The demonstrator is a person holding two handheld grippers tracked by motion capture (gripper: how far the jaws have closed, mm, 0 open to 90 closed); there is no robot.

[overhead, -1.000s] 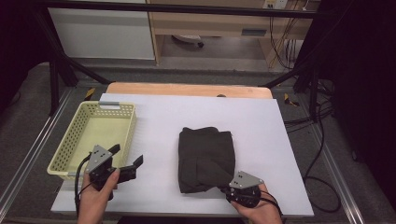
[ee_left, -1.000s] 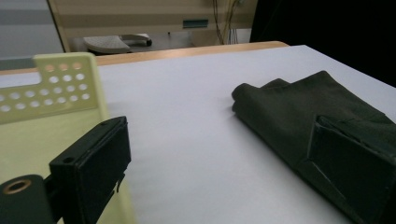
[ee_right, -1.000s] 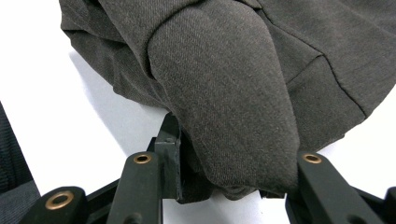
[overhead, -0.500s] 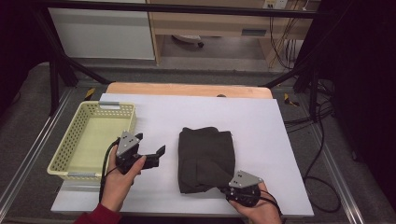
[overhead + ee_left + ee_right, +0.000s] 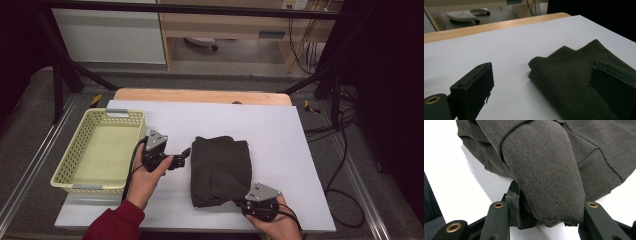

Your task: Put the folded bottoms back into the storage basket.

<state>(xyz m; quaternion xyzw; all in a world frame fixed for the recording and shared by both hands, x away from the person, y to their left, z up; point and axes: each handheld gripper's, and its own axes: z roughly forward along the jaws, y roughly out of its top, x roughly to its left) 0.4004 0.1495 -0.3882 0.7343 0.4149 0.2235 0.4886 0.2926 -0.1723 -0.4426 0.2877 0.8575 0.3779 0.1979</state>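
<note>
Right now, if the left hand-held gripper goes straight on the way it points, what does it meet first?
Most likely the left edge of the folded dark garment: the left hand-held gripper points at it, open, with bare table between them.
</note>
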